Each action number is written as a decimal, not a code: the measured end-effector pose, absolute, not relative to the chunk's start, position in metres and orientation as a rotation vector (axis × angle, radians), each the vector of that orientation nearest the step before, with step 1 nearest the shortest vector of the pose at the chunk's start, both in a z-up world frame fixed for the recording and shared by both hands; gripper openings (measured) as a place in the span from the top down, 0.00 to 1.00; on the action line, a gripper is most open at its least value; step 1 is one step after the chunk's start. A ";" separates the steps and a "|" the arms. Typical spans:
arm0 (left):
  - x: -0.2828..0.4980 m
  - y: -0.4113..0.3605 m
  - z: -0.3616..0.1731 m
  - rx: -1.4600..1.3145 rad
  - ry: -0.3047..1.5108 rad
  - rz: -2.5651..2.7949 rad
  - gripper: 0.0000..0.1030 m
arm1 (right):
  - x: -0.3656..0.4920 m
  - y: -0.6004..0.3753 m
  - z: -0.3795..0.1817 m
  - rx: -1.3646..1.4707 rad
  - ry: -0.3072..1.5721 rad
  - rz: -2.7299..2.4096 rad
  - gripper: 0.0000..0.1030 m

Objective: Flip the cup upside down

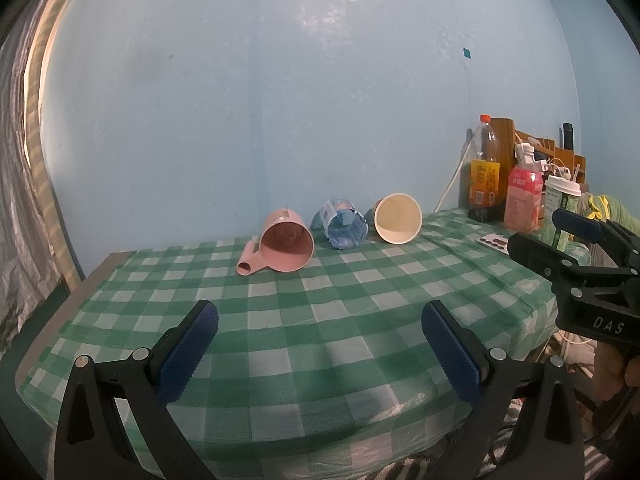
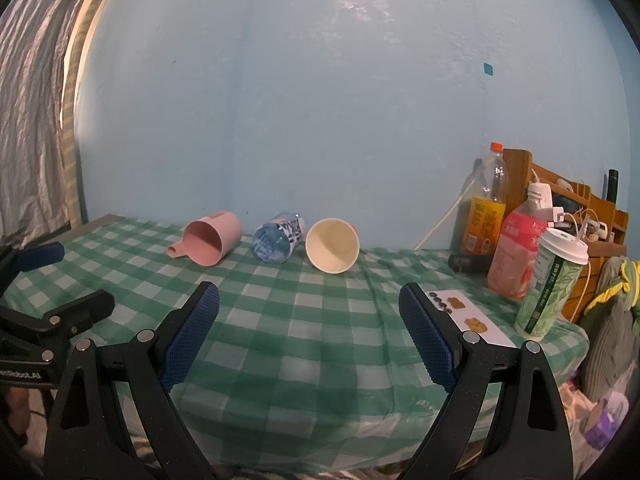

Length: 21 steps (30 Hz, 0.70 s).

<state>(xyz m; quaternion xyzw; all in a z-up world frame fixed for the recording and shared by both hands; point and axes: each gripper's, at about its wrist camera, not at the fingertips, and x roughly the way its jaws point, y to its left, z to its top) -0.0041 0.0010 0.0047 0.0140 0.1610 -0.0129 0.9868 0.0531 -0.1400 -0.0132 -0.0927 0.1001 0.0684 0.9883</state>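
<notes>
Three cups lie on their sides in a row near the far wall, mouths toward me: a pink mug with a handle (image 1: 285, 245) (image 2: 210, 242), a clear blue plastic cup (image 1: 342, 224) (image 2: 279, 241) and a cream paper cup (image 1: 397, 219) (image 2: 332, 245). My left gripper (image 1: 320, 316) is open and empty above the near part of the table. My right gripper (image 2: 310, 300) is open and empty, also short of the cups. Each gripper shows at the edge of the other's view, the right one (image 1: 576, 236) and the left one (image 2: 40, 276).
A green checked cloth (image 1: 320, 320) (image 2: 300, 320) covers the table. At the right stand an orange-capped bottle (image 2: 484, 208), a pink bottle (image 2: 516, 256), a lidded green cup (image 2: 552, 284), a white card (image 2: 468, 316), a wooden rack with cables (image 2: 576, 204). A curtain (image 2: 32, 100) hangs left.
</notes>
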 end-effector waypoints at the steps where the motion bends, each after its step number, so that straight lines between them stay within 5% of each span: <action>1: -0.004 0.001 0.004 0.031 0.324 -0.025 0.00 | 0.053 -0.140 -0.014 -0.187 0.202 0.138 0.13; 21: -0.005 -0.005 0.002 0.031 0.332 -0.036 0.00 | 0.054 -0.139 -0.015 -0.186 0.205 0.139 0.13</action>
